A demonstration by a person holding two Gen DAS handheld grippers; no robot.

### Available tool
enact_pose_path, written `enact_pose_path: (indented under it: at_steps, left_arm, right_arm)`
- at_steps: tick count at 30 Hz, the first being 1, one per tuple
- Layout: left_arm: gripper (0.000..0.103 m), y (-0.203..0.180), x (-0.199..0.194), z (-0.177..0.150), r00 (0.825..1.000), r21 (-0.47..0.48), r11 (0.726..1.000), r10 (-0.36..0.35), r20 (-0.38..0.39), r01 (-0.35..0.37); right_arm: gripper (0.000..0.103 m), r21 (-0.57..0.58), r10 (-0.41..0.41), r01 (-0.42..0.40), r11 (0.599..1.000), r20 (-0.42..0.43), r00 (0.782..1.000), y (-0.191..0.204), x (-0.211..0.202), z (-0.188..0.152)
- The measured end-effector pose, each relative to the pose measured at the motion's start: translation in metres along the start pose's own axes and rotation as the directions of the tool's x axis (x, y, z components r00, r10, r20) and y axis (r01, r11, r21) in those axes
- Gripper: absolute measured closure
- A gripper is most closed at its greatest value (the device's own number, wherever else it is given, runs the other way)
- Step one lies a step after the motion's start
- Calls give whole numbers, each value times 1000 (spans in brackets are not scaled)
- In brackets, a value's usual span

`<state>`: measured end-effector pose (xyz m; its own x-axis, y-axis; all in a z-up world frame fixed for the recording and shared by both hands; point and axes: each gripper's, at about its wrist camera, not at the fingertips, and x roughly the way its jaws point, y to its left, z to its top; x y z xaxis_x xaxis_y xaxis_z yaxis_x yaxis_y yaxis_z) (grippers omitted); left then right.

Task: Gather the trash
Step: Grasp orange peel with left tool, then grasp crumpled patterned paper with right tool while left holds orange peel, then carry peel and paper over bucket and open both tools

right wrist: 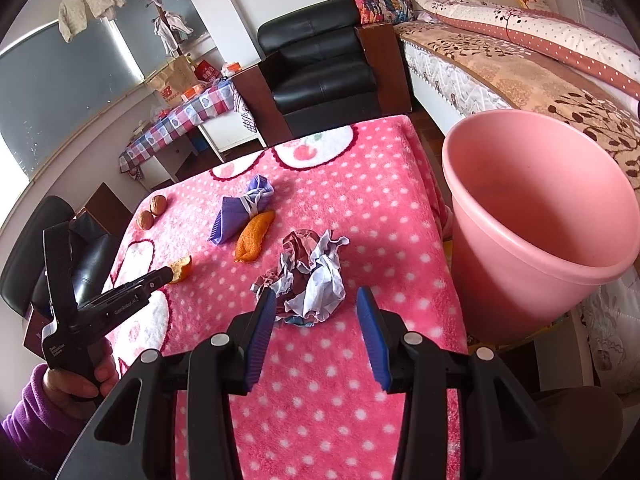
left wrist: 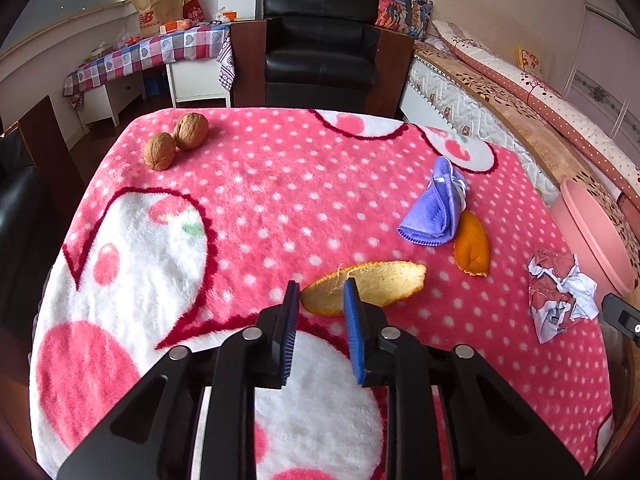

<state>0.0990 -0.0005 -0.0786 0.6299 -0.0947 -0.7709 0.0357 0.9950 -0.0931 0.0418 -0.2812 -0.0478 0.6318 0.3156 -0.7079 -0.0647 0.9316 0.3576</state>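
Observation:
My left gripper (left wrist: 321, 290) is open, its fingertips at the near edge of an orange peel (left wrist: 376, 286) lying pith-up on the pink dotted blanket (left wrist: 260, 200). This gripper also shows in the right wrist view (right wrist: 166, 274), touching that peel (right wrist: 182, 269). My right gripper (right wrist: 318, 298) is open just in front of a crumpled paper wad (right wrist: 308, 276), which also shows at the right in the left wrist view (left wrist: 560, 292). A second orange peel (left wrist: 472, 250) (right wrist: 254, 238) lies next to a purple cloth (left wrist: 436, 208) (right wrist: 240, 210). A pink bin (right wrist: 536, 224) stands right of the table.
Two walnuts (left wrist: 176, 140) (right wrist: 152, 212) lie at the table's far left. A black armchair (left wrist: 320, 52) stands beyond the table, a bed (left wrist: 520, 112) to the right, and a checked-cloth side table (left wrist: 152, 52) at the far left.

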Motion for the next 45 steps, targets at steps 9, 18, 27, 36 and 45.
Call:
enact_pose_path:
  at_steps: [9,18,27,36,45]
  left_arm:
    - [98,0,-21,4,998,-11,999,-42,45,42]
    - [99,-7,-51,9,992,-16,996,-85,98,87]
    - [99,-30,-69,10,986,31,992,-123,111,121]
    - [100,-80,-79,28,969,104,972,-223,108,212]
    - [100,-169,-93,62,911,244,904,-389,134,350]
  right_arm:
    - [58,11,-3,3,1000,2,1000,-3,3,3]
    - [58,31,10,-10,999,1,1000,-8,11,11]
    - [93,48,25,-23,999,-46,999,-7,31,8]
    - [97,51,55,-62,997,125,991,-19,-26,26]
    - [97,136,-61,28,990,247,967,-77,-76,46]
